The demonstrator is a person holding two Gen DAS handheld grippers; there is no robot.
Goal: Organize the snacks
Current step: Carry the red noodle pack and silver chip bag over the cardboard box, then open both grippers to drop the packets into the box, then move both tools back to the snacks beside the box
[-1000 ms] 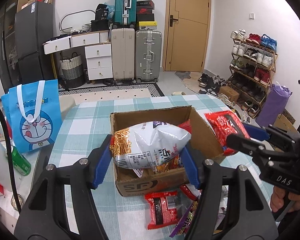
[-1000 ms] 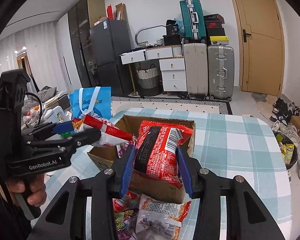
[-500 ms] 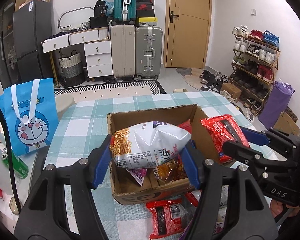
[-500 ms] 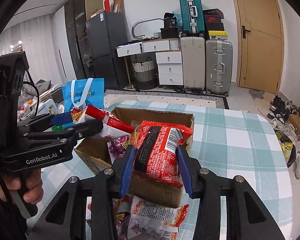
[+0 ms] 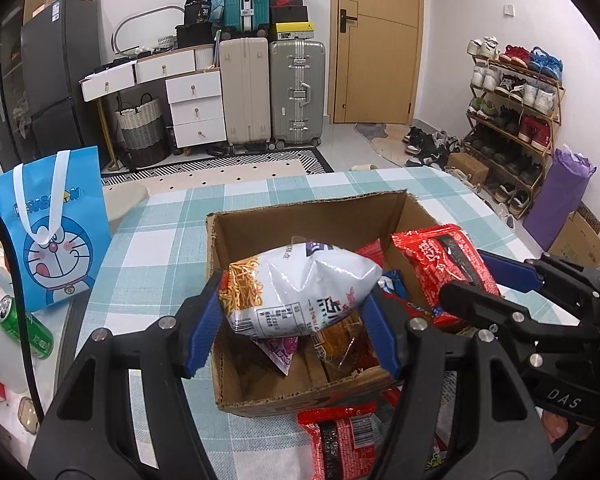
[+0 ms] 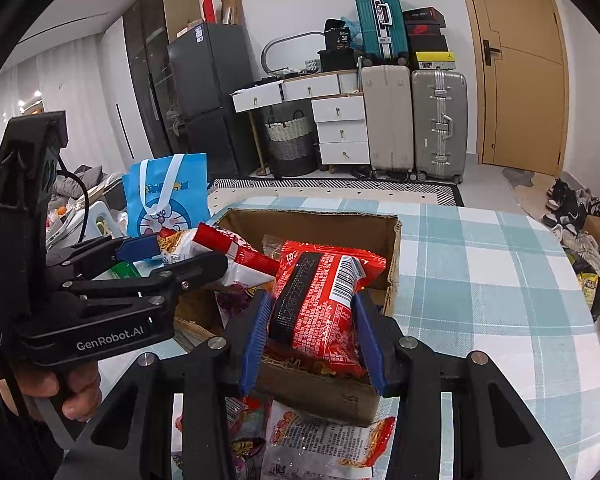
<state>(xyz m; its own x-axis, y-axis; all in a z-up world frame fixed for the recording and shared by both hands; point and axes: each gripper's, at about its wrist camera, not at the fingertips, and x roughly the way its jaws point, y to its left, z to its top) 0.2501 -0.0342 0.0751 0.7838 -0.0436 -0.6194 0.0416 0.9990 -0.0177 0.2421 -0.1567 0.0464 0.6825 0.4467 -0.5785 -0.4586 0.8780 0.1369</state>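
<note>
Now the checked tablecloth [image 5: 160, 240] is seen to carry the cardboard box [image 5: 300, 216], which sits lower and closer in both views than a second ago, so both loads have been carried forward over its opening. The white snack bag [image 5: 300, 292] is pinched by the left gripper [image 5: 296, 320] above the box's near half, and the red noodle packet [image 6: 320, 296] is clamped by the right gripper [image 6: 312, 336] over its right side (neither is released yet). Several packets [image 5: 340, 436] are left on the cloth before the box, so the sorting is judged only partly done.
</note>
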